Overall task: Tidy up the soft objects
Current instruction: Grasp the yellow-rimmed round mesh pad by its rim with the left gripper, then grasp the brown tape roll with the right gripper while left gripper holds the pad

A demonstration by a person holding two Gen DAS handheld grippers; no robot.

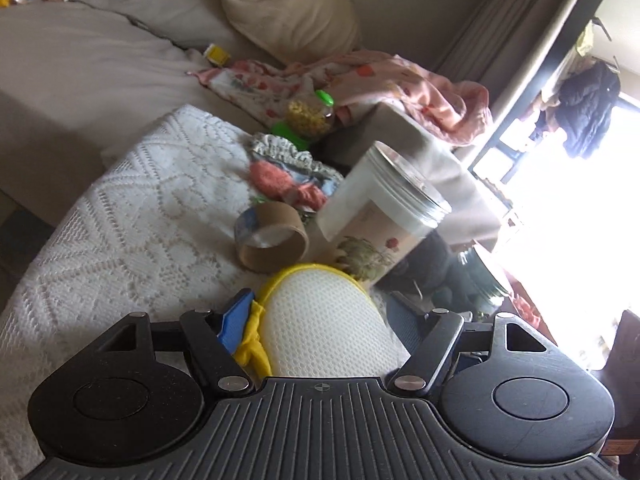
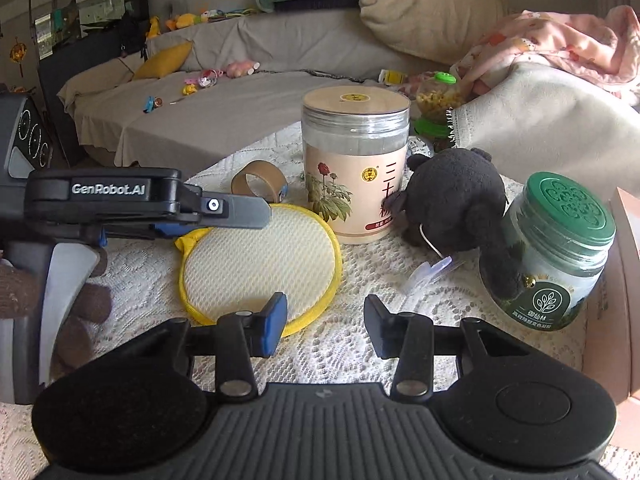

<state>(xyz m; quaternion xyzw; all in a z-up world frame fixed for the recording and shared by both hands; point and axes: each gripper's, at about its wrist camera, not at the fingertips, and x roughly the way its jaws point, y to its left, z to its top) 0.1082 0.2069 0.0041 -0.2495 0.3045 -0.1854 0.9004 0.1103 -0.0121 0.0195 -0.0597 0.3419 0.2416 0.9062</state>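
A round white mesh pad with a yellow rim [image 2: 260, 264] lies on the lace-covered table [image 2: 360, 344]. My left gripper [image 1: 320, 320] is open with its fingers to either side of the pad [image 1: 324, 320]; the pad's yellow loop touches its left blue fingertip [image 1: 236, 320]. From the right wrist view the left gripper [image 2: 224, 216] reaches over the pad's left edge. My right gripper [image 2: 326, 328] is open and empty, just in front of the pad. A black plush toy [image 2: 452, 200] leans between two jars.
A tall flower-labelled jar [image 2: 356, 164] stands behind the pad, a green-lidded jar [image 2: 552, 252] at right. A tape roll [image 2: 260, 180], a snack jar with green lid [image 2: 436, 100], a pink crocheted item [image 1: 276, 180] and a pink blanket [image 1: 400, 88] lie beyond, by the sofa [image 2: 240, 112].
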